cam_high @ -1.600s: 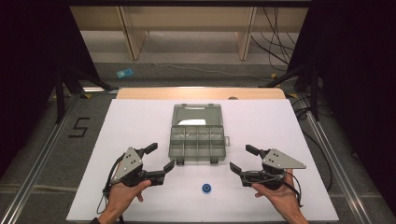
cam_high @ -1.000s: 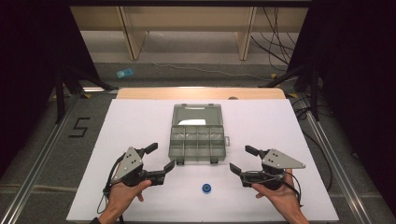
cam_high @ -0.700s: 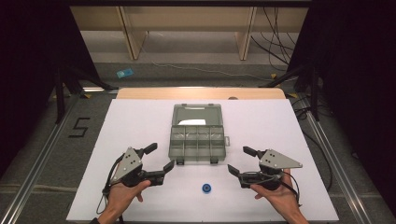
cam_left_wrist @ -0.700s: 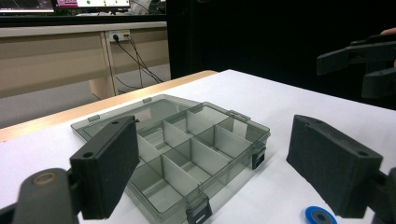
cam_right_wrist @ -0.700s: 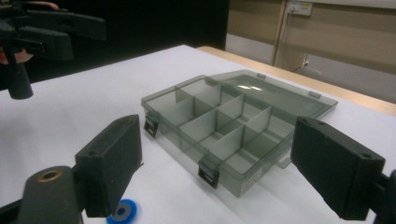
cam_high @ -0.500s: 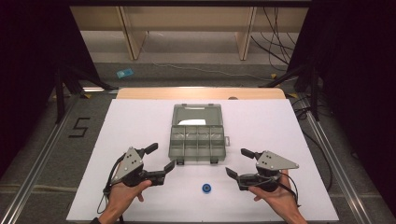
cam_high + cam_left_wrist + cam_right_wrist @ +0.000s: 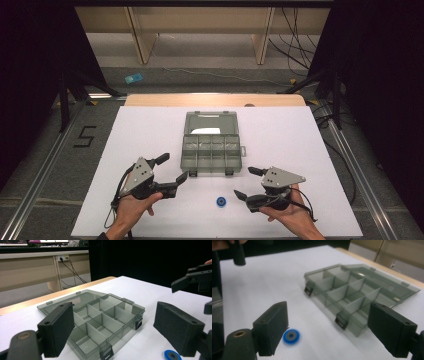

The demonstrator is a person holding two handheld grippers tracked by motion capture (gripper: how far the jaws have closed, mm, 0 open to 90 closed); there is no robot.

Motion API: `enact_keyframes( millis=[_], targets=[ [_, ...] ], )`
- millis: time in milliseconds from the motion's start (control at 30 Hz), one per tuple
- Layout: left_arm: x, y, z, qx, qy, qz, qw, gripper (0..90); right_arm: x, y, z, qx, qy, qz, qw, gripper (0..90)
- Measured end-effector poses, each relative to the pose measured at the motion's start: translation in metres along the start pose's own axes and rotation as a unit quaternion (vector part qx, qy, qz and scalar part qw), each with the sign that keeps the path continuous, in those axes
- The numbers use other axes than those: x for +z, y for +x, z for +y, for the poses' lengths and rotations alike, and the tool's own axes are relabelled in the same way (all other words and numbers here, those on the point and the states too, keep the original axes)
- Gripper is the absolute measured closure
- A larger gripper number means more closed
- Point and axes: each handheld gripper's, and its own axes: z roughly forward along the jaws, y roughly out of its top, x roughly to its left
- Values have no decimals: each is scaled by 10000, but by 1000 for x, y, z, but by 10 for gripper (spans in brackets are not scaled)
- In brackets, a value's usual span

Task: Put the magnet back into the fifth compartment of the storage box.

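A small blue ring [image 7: 221, 201] with a dark centre is seen flat on the worktop [image 7: 300, 150], at 9 o'clock of the right gripper [image 7: 248, 184], jaws of both grippers held open and empty.

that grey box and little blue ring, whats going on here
A person holds a two-jaw gripper in each hand over a white table. The compartment box lies open. The right gripper, jaws open, is nearest the blue ring, which lies untouched in front of the box. The left gripper hovers open beside it.
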Motion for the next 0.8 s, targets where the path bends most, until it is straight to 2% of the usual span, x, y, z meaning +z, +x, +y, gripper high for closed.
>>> enact_keyframes(
  millis=[67, 167, 233, 300, 333, 667, 733, 767, 800],
  targets=[
    [0, 0, 0, 4, -10, 1, 10000, 161, 3, 3, -1, 39, 105, 170, 9998, 181],
    [0, 0, 0, -13, -12, 5, 10000, 160, 6, 6, -2, 13, 244, 215, 9995, 181],
    [0, 0, 0, -14, -12, 5, 10000, 161, 12, 10, -3, 26, 433, 375, 9984, 181],
    [0, 0, 0, 16, -2, -6, 10000, 160, 13, 11, -4, 46, 472, 401, 9981, 181],
    [0, -1, 0, 15, 3, -9, 10000, 160, 17, 14, -5, 45, 620, 463, 9970, 179],
    [0, -2, 0, 28, 13, -32, 10000, 161, 27, 23, -7, -253, 987, 532, 9934, 179],
    [0, -2, 0, 25, 15, -40, 10000, 161, 30, 24, -6, -326, 1087, 559, 9920, 185],
    [0, -2, 0, 26, 15, -39, 10000, 161, 33, 26, -6, -412, 1245, 609, 9895, 205],
    [0, -2, 1, 30, 13, -39, 10000, 161, 33, 26, -6, -412, 1245, 609, 9895, 205]
  ],
)
